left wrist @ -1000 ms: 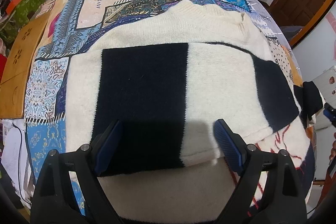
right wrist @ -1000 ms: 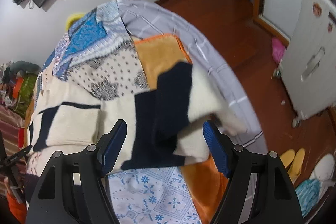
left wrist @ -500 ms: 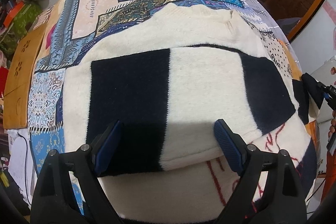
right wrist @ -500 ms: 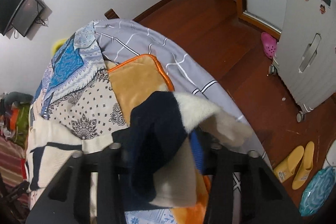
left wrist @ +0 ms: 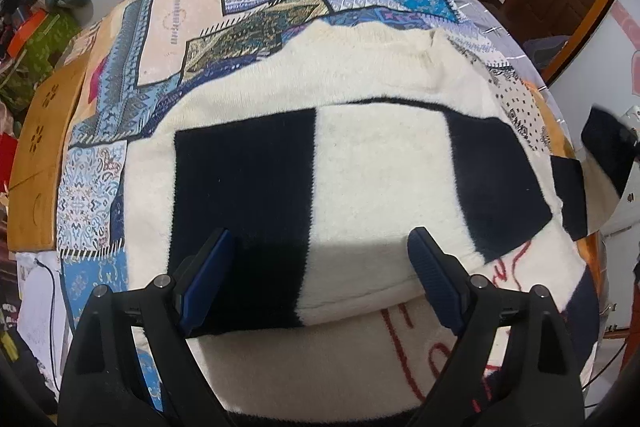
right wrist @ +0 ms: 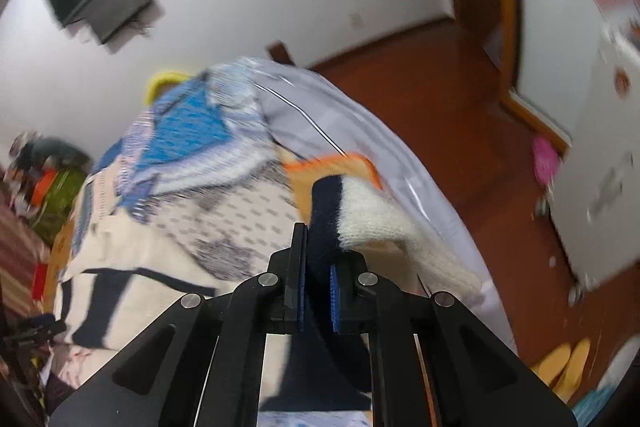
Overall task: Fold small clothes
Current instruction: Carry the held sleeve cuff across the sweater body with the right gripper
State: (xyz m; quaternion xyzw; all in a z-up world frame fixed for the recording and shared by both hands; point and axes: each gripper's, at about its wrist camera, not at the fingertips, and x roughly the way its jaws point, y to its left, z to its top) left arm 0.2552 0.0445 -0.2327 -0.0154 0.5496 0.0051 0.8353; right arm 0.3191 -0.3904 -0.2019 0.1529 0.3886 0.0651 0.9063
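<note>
A cream and navy block-pattern sweater point(left wrist: 360, 155) lies spread on the patchwork bedspread point(left wrist: 208, 27), one sleeve folded across its chest. My left gripper point(left wrist: 320, 259) is open and empty, its fingers hovering just over the folded sleeve's lower edge. My right gripper point(right wrist: 316, 263) is shut on the other sleeve point(right wrist: 360, 215), navy at the pinch and cream at the cuff, lifted off the bed's right side. The same lifted sleeve point(left wrist: 604, 151) shows at the right edge of the left wrist view.
A wooden board point(left wrist: 40, 131) lies at the bed's left edge. A grey striped sheet point(right wrist: 340, 115) covers the right side above a wood floor point(right wrist: 460, 99). A white wheeled case point(right wrist: 604, 155) and yellow slippers point(right wrist: 564, 363) stand on the floor.
My right gripper closed on the loose sleeve and raised it off the bed, swinging upward. The left gripper stayed open and drifted slightly over the sweater.
</note>
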